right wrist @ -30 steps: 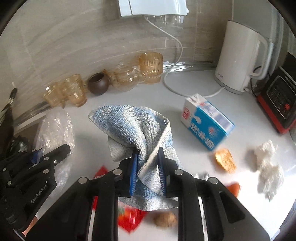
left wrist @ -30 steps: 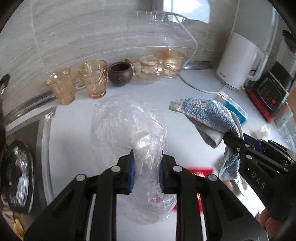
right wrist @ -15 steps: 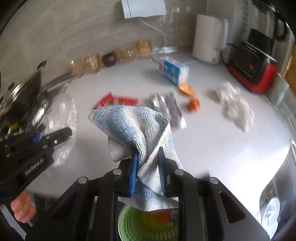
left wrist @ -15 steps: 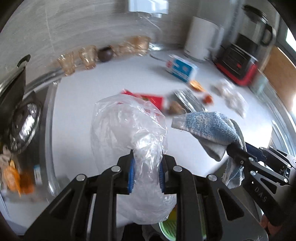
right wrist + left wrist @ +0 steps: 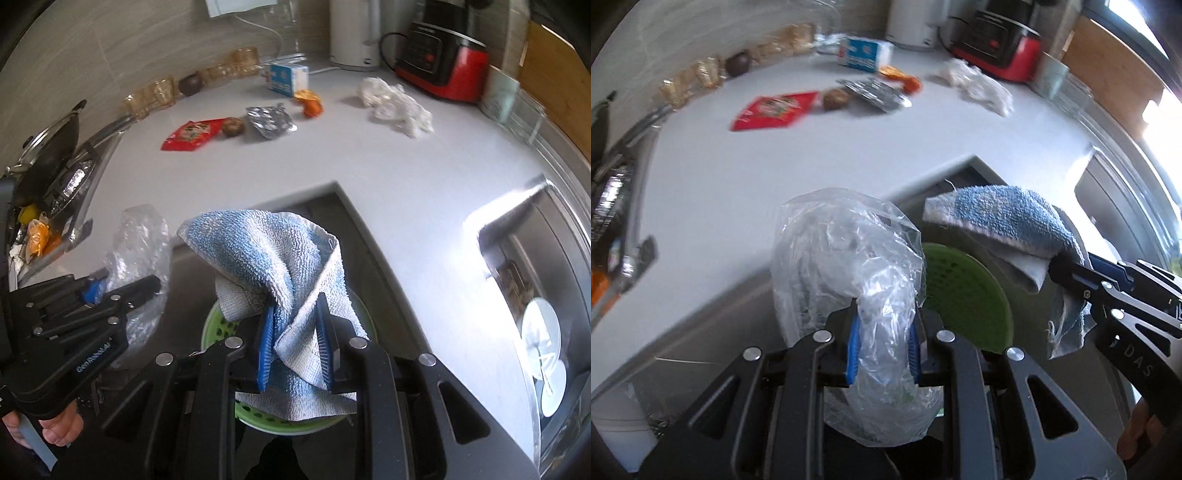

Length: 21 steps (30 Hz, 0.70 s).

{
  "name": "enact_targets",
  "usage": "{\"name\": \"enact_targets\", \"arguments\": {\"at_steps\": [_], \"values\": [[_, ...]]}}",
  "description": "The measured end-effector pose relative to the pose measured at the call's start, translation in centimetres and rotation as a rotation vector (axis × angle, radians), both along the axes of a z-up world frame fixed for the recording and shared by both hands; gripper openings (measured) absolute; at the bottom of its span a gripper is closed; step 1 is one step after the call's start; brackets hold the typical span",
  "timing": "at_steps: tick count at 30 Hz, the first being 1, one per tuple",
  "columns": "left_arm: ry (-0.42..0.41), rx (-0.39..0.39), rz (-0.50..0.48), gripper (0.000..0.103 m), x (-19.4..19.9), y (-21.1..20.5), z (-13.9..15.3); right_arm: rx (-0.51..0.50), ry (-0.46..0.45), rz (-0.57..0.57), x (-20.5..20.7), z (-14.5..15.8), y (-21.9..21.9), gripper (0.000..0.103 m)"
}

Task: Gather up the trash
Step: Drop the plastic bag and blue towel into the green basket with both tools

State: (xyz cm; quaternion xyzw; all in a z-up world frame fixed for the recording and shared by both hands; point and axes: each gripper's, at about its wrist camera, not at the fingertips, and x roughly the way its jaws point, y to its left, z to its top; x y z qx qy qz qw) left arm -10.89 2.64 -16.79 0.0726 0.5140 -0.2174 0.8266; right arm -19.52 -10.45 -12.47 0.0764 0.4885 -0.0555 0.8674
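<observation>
Both grippers, "GenRobot.AI" left gripper [image 5: 122,291] probably, withdrew over green bin [image 5: 964,291].

Crumpled clear plastic bag [image 5: 849,266], tong-held

Bright daylight from the right, blown-out glare there, motion blur on the left view, fisheye-bent dark edges.

A: How much of the round green perforated basket [image 5: 221,325] shows?

B: Little. In the right wrist view the blue-and-white terry cloth [image 5: 266,258] covers its middle; in the left wrist view the crumpled clear plastic bag [image 5: 849,266] hides its near-left side.

A: And beyond the basket, on the worktop?

B: The red snack wrapper [image 5: 775,110] is smeared by blur, its print unreadable. The amber glass cups [image 5: 690,79] are blurred too.
</observation>
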Motion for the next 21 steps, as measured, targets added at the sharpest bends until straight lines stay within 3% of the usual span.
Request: {"name": "enact_targets", "arguments": {"at_steps": [5,10,16,21], "values": [[0.072,-0.002,-0.059,0.02,-0.7,-2.0,-2.9,0.027,0.01,-0.053,-2.2,-0.8,-1.6,0.022],[0.131,0.016,-0.074,0.047,-0.8,-3.1,-5.1,0.04,0.009,-0.087,-3.4,-1.1,-2.7,0.022],[0.136,0.026,-0.088,0.059,-0.9,-3.5,-5.3,0.05,0.005,-0.101,-3.8,-1.1,-3.0,0.022],[0.116,0.032,-0.094,0.062,-0.8,-3.4,-4.5,0.057,0.007,-0.1,-3.5,-1.1,-2.9,0.022]]}}
